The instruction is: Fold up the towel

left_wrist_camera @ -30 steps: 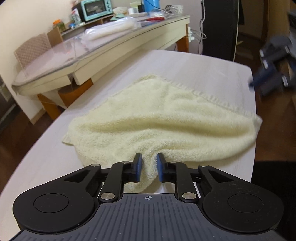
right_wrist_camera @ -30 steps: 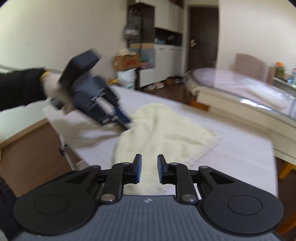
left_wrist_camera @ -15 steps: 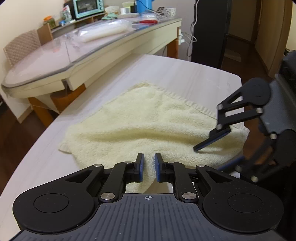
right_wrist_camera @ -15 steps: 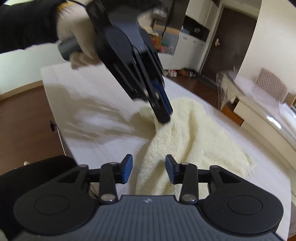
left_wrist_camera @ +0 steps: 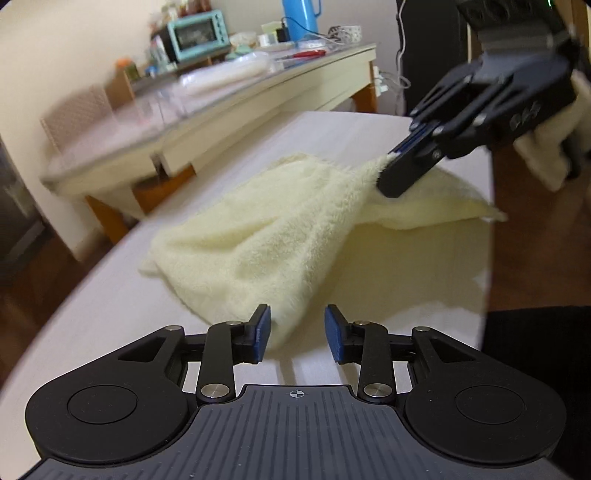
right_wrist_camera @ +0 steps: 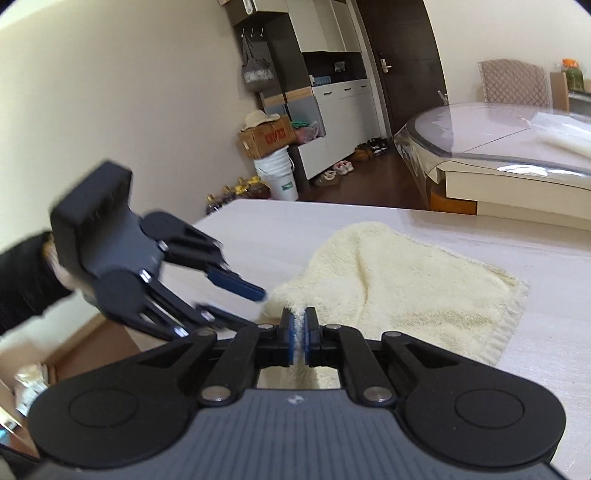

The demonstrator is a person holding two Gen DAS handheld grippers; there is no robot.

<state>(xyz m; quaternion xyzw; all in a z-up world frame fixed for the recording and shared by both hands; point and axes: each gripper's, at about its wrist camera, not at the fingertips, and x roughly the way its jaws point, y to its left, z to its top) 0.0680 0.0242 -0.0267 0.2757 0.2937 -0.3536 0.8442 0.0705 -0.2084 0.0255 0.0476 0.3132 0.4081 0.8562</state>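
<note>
A cream towel (left_wrist_camera: 266, 240) lies bunched on the pale wooden table (left_wrist_camera: 110, 314). My left gripper (left_wrist_camera: 297, 325) sits low at the towel's near end. Its jaws are opening, and the towel's tip lies loose between the blue pads (left_wrist_camera: 263, 332) without being pressed. My right gripper (left_wrist_camera: 388, 166) is shut on a far corner of the towel and holds that corner raised off the table. In the right wrist view, my right gripper (right_wrist_camera: 299, 328) pinches towel (right_wrist_camera: 406, 280) fabric between its closed pads, with the left gripper (right_wrist_camera: 255, 308) just to its left, fingers apart.
A glass-topped table (left_wrist_camera: 229, 107) stands beyond the left edge, carrying a teal toaster oven (left_wrist_camera: 197, 35) and a blue jug (left_wrist_camera: 299, 14). The right wrist view shows a cardboard box (right_wrist_camera: 267, 138) on a white bucket (right_wrist_camera: 279, 175) by the wall, and a black sleeve (right_wrist_camera: 22, 280).
The left jaws, shut on the towel's near fold before, have let it go and spread apart. The right gripper came in, closed on a towel corner and raised it.
</note>
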